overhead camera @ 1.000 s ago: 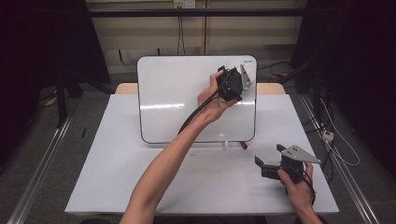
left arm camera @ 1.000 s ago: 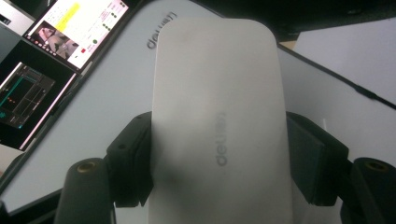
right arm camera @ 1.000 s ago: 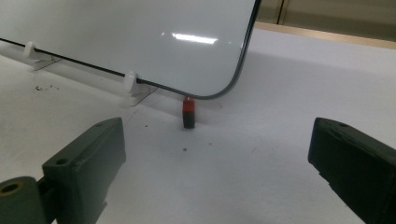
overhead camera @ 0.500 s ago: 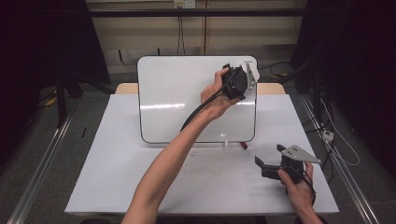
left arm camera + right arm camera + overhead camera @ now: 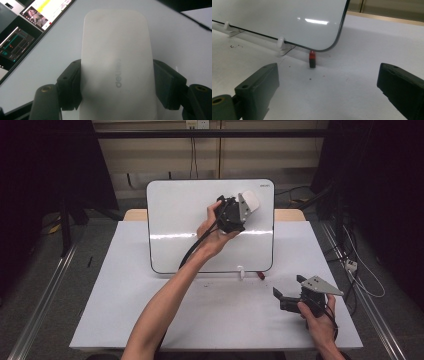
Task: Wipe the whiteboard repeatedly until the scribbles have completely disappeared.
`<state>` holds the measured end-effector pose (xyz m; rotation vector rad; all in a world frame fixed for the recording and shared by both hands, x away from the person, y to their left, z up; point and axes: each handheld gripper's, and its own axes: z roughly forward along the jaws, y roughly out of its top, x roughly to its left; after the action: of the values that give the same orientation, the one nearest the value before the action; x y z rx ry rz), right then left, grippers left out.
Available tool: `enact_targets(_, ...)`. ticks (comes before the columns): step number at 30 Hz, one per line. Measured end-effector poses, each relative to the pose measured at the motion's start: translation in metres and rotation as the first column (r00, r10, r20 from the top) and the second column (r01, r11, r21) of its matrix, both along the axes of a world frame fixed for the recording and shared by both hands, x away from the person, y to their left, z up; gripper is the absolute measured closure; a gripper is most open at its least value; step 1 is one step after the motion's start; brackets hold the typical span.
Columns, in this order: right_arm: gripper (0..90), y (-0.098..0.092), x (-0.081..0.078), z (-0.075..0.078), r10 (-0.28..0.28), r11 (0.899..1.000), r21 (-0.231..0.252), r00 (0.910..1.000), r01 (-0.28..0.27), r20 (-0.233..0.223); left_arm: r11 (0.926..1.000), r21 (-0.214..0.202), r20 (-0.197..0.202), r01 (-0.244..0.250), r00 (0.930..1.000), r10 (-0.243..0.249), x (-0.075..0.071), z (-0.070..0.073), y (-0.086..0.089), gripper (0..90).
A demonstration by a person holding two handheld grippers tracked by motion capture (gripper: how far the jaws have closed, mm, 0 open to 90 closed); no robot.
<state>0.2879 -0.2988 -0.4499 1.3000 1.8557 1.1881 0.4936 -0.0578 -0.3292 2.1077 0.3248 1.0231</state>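
Leftward across the whiteboard (image 5: 180,230) went the left gripper (image 5: 248,205), fingers clamped on the eraser (image 5: 116,62); right gripper (image 5: 289,292) fingers apart above the desk (image 5: 125,310).

I'm working in a lab-style recording bay: black curtains (image 5: 45,195) flank the white table (image 5: 125,320), cables (image 5: 360,280) trail across the floor, and monitors (image 5: 15,45) glow nearby.
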Motion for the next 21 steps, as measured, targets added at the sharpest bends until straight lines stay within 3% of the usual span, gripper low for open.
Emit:
enact_targets(10,4.0,0.001,0.001,0.000,-0.001,1.000,-0.009,1.0000,0.001,0.002,0.9918,-0.082,-0.034,-0.098,0.9948,0.096,-0.001,-0.005,0.067,31.1)
enact_targets(14,4.0,0.002,0.001,0.000,-0.001,1.000,-0.010,1.0000,0.001,0.002,0.9880,-0.091,-0.038,-0.125,0.9919,0.122,-0.003,-0.007,0.085,31.1)
enact_targets(21,4.0,0.002,0.001,0.000,-0.004,1.000,-0.011,1.0000,0.004,0.003,0.9745,-0.141,-0.065,-0.174,0.9839,0.167,-0.004,-0.010,0.114,31.1)
